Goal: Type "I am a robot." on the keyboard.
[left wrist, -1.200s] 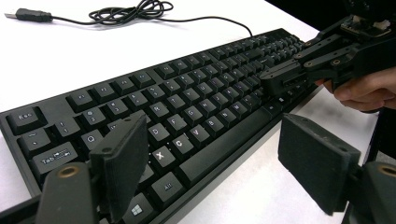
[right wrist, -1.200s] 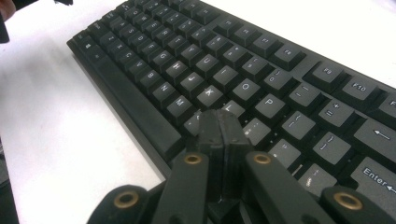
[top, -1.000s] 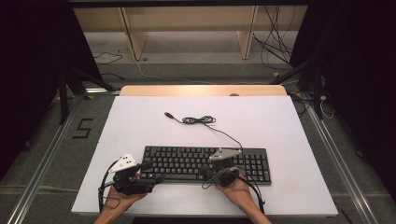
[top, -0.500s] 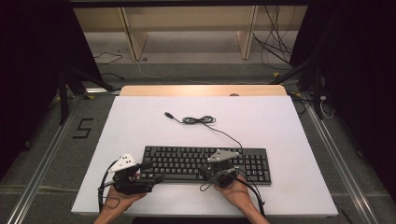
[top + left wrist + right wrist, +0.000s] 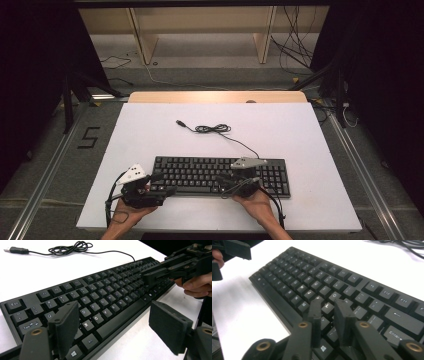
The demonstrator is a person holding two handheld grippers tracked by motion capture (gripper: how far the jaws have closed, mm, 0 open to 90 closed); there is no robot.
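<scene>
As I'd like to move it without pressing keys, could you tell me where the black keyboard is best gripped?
Grip the keyboard at its short ends, coming in from either side. It lies flat with keys nearly covering the top, so the thin edges look like the safest hold. Its cable trails behind.

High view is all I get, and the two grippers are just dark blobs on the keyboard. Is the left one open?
Observer: Yes. The left gripper stands wide open, one pad over the keyboard near the Tab key, the other over the bare table in front of it.
Operator: And the right one?
Observer: The right gripper has just been opening. A narrow gap shows between its pads, with nothing pinched in it.
Operator: What's under it?
Observer: Keys near the bottom row, with the Enter key off to one side. Whether the pads touch them I cannot tell.
</scene>
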